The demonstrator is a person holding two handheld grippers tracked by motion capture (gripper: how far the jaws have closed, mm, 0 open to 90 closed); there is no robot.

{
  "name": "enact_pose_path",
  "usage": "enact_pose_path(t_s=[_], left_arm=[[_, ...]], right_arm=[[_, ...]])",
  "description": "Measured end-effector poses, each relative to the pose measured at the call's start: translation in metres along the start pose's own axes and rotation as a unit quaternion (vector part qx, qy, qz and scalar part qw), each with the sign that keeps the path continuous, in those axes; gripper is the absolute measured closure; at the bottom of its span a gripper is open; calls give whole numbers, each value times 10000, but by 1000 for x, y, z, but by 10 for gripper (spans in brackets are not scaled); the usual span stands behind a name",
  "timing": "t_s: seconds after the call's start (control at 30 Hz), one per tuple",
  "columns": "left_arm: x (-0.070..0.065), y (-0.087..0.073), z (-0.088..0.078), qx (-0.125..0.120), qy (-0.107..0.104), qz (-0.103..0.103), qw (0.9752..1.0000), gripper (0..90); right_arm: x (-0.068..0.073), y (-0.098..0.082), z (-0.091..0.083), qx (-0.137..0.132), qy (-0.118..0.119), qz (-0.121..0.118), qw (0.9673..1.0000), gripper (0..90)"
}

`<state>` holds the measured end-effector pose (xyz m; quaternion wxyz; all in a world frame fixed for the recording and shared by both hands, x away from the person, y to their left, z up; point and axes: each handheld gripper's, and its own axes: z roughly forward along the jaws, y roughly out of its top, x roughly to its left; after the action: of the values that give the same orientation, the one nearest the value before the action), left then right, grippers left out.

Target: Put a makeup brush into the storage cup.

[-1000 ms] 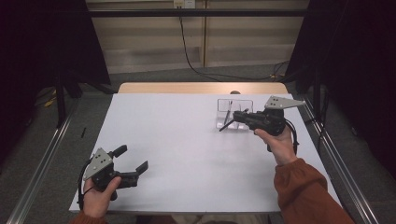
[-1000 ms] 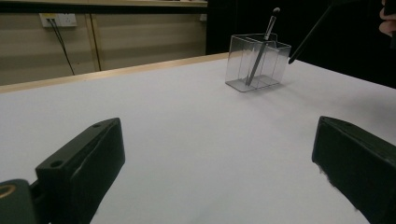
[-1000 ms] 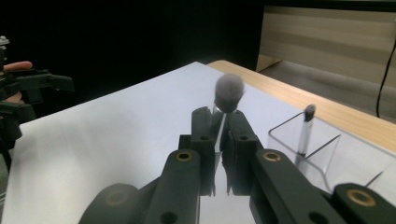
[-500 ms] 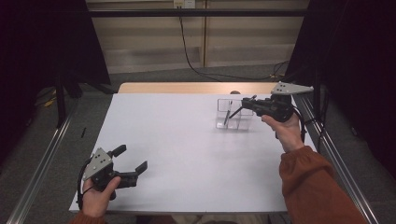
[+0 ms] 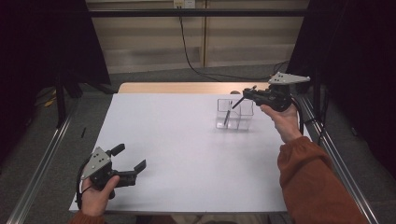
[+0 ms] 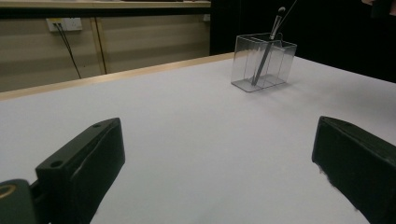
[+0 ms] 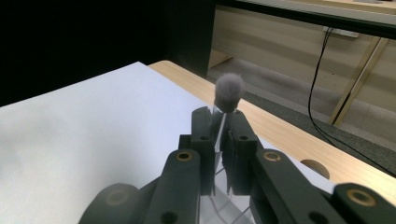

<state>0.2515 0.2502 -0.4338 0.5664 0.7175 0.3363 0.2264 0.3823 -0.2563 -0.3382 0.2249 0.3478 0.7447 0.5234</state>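
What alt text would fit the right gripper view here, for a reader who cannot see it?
The right gripper has its two black fingers shut on a slim makeup brush, whose fluffy grey head sticks up just past the fingertips. Beyond lie the white table, its wooden edge and a dark cable hanging by the far wall.

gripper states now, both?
Left gripper: open, holding nothing.
Right gripper: shut on the makeup brush, above the clear holder.
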Motion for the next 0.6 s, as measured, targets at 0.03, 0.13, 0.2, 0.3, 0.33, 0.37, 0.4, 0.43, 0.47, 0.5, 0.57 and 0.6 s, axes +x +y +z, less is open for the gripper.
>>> enact_pose_path(t_s=[0.03,0.13,0.2,0.3,0.33,0.37,0.4,0.43,0.47,0.5,0.57,0.6], left_arm=[[0,0,0,-1,-1,-9,10000,26],[0,0,0,8,2,6,10000,26],[0,0,0,13,2,8,10000,26],[0,0,0,15,6,20,10000,26],[0,0,0,11,11,13,10000,26],[0,0,0,13,22,16,10000,26],[0,0,0,14,23,18,10000,26],[0,0,1,15,22,30,10000,26],[0,0,1,13,18,29,10000,26],[0,0,1,17,15,33,10000,26],[0,0,1,23,19,46,10000,26],[0,0,1,21,20,47,10000,26]], right_arm=[[-1,0,1,-25,3,16,10000,832],[0,3,4,-54,9,4,10000,832],[-1,4,7,-66,20,-7,10000,832],[-3,3,11,-70,26,45,10000,832],[-4,2,12,-69,26,75,9999,832],[-5,1,14,-70,22,94,9999,832],[-5,0,15,-63,22,115,9999,832],[-5,0,17,-62,36,120,9999,832],[-5,-1,18,-63,58,126,9999,832],[-5,-1,19,-63,72,124,9999,832],[-4,-1,23,-47,96,137,9998,833],[-4,-2,24,-35,101,143,9998,832]])
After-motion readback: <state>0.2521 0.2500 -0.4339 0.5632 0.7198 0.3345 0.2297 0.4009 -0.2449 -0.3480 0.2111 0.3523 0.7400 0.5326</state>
